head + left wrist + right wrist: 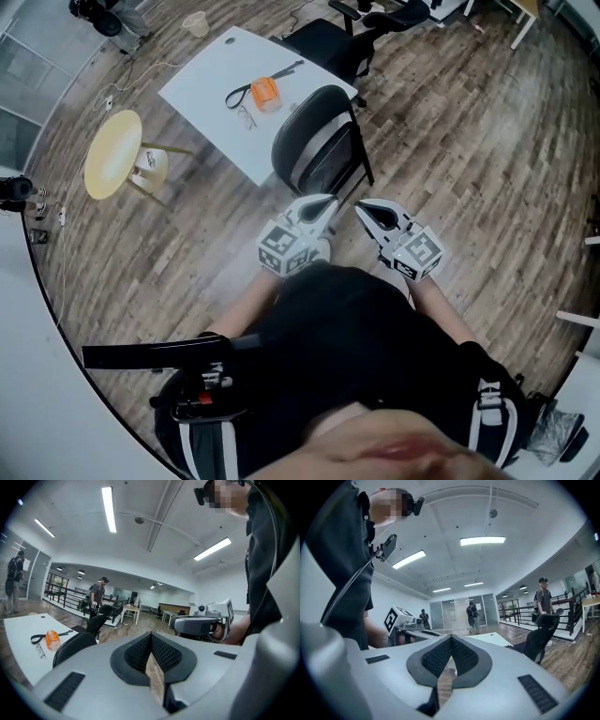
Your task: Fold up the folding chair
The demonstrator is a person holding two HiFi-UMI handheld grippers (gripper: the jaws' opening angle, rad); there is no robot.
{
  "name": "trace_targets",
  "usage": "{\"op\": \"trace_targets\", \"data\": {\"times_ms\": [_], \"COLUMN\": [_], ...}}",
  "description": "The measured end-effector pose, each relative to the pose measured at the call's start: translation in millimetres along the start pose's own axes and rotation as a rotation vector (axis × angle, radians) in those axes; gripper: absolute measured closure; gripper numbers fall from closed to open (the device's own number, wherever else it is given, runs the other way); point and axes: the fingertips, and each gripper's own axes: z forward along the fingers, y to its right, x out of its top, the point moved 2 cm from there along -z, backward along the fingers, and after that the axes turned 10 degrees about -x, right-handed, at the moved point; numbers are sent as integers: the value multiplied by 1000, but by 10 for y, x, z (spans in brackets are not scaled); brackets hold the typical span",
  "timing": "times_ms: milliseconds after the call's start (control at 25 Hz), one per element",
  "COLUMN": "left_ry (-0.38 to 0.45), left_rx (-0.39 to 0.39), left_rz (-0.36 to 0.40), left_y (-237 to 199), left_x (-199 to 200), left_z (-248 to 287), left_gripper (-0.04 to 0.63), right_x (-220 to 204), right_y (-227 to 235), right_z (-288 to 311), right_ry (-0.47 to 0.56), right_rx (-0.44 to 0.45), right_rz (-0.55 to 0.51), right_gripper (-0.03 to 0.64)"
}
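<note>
Both claws are clenched on nothing. The left gripper [325, 206] has its ribbed dark pads [138, 651] pressed together, and the right gripper [366, 214] is the same, its pads [464, 656] meeting in a thin seam. Both are smooth white shells with a marker cube at the rear. They are held close before the person's black-clad body, tips pointing at the chair [319, 145] and just short of it (not touching).

The chair stands directly ahead of the tips. It is a rounded black padded shell on thin black tubing, with one straight tube slanting down its right side. Its far left edge overlaps a flat white table [211, 103], where an orange item [265, 91] lies. Right of the chair, bare plank floor [469, 169] lies open. Well left of the chair is a round yellow stool [112, 155].
</note>
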Motion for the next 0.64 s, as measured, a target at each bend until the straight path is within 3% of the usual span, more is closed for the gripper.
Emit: {"op": "trace_targets", "data": {"times_ms": [640], "left_ry": [-1], "left_rx": [6], "left_rz": [25], "left_y": [75], "left_x": [21], "left_z": [-77], "left_gripper": [591], "right_x": [4], "right_y": [-39], "right_z": [3], "right_ry": [-5], "right_rx": [-3], "right_rz": [8], "right_gripper": [607]}}
